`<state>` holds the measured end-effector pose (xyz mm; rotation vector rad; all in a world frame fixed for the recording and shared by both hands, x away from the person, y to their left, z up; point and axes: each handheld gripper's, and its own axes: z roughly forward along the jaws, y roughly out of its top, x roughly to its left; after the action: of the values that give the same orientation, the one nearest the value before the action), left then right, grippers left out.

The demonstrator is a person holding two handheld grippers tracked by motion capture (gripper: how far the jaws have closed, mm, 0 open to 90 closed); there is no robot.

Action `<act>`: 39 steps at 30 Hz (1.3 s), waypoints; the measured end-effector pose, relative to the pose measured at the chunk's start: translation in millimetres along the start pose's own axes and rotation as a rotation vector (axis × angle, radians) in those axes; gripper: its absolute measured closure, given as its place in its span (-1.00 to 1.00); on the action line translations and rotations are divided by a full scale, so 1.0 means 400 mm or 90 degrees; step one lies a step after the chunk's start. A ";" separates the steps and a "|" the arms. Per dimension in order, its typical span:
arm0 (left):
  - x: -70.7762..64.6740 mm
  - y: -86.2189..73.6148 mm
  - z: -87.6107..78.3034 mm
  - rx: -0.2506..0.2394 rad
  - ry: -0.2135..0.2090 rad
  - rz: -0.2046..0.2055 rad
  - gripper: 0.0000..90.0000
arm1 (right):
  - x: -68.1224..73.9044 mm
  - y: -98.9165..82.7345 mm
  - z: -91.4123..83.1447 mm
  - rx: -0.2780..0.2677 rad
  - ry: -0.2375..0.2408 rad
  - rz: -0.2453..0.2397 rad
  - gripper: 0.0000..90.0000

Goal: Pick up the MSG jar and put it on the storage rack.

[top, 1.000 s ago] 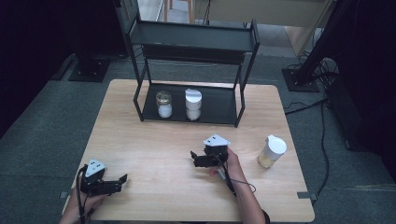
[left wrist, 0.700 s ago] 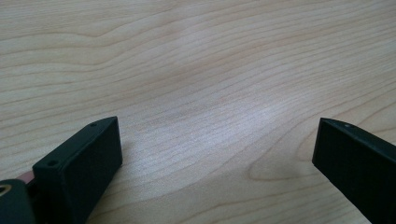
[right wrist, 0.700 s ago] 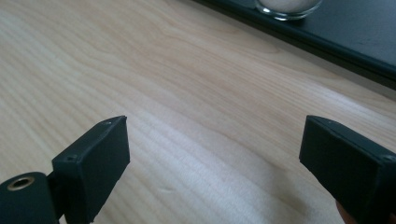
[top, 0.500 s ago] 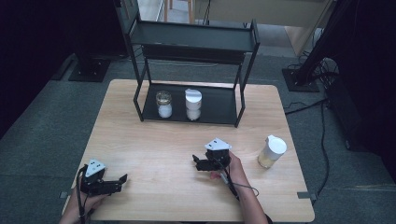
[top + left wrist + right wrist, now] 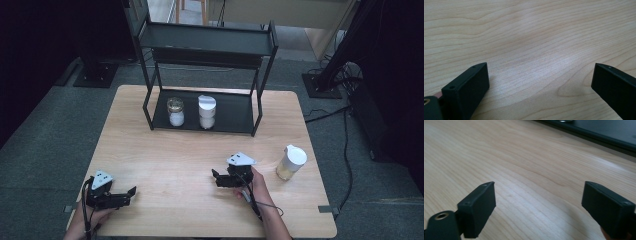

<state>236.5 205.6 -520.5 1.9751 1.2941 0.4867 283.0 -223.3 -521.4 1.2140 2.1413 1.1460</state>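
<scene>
My left gripper (image 5: pixel 131 194) rests low at the near left of the wooden table (image 5: pixel 165 150), held by a hand. In the left gripper view it (image 5: pixel 540 75) stands open over bare wood. My right gripper (image 5: pixel 215 177) sits near the table's middle right and points left. Its jaws have just been closing, and in the right gripper view it (image 5: pixel 539 195) is still open with nothing between the fingers. A jar with a white lid (image 5: pixel 291 162) stands on the table just right of the right hand.
A black two-level rack (image 5: pixel 207 42) stands at the table's far side. On its lower shelf (image 5: pixel 235 112) sit a glass jar with white contents (image 5: pixel 175 111) and a white-lidded jar (image 5: pixel 206 111). The rack's dark edge (image 5: pixel 599 140) shows ahead of the right gripper.
The right gripper has drifted a little toward the near edge and to the right. The left gripper and the jars have kept still.
</scene>
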 end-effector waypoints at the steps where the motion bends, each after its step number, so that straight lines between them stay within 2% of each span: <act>1: 0.000 0.000 0.000 0.000 0.000 0.000 -0.96 | -0.003 -0.002 -0.004 -0.002 -0.003 0.009 -0.68; 6: 0.000 0.000 0.000 -0.001 0.001 -0.001 -0.96 | -0.008 -0.013 -0.018 0.005 -0.012 0.015 -0.72; 13: -0.001 0.000 0.000 0.000 0.001 -0.001 -0.96 | -0.006 -0.027 -0.037 0.006 -0.008 -0.005 -0.76; 18: -0.001 0.000 0.000 0.000 0.001 -0.001 -0.96 | -0.005 -0.032 -0.046 -0.001 -0.015 -0.005 -0.88; 24: -0.002 0.000 0.000 0.001 0.003 0.003 -0.96 | -0.011 -0.043 -0.064 -0.024 -0.027 0.008 -0.97; 39: -0.002 0.000 0.001 0.001 0.003 0.003 -0.96 | -0.028 -0.075 -0.107 0.001 -0.035 -0.006 -0.97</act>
<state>236.3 204.7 -520.6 1.9806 1.2937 0.4933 244.6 -260.1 -521.9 1.2200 2.1056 1.0942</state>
